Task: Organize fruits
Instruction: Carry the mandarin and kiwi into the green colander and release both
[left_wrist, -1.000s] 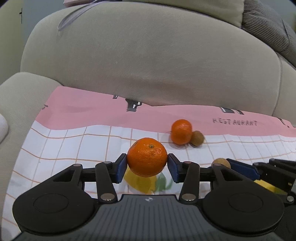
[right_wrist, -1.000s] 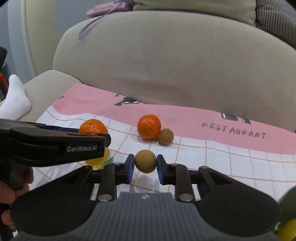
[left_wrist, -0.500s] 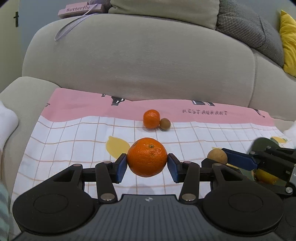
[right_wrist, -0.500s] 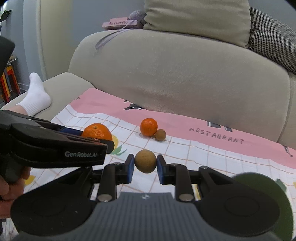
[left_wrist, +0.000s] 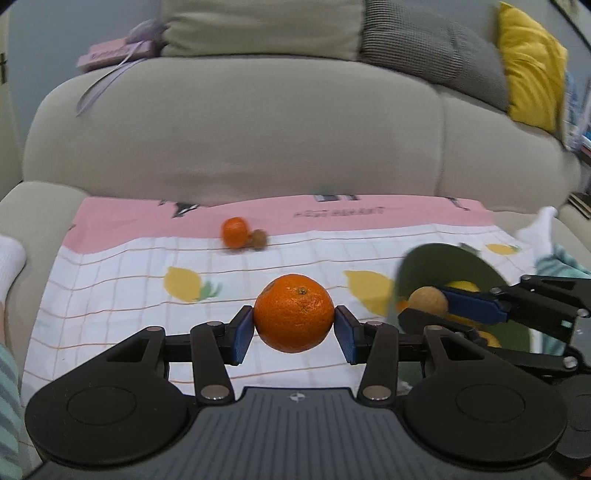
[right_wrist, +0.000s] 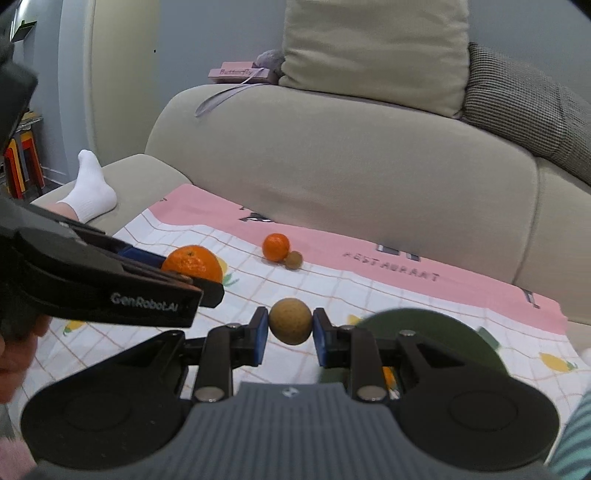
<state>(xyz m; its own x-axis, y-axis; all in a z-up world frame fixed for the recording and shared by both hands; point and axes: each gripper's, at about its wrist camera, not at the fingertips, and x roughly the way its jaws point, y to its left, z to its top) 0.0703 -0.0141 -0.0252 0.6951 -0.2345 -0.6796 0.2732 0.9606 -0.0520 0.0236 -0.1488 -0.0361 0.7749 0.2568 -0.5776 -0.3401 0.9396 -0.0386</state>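
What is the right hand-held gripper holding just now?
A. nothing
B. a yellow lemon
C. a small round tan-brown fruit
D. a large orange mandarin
C: in the right wrist view the right hand-held gripper has its blue pads pressed on a small round tan-brown fruit, while the large orange mandarin sits in the left hand-held gripper.
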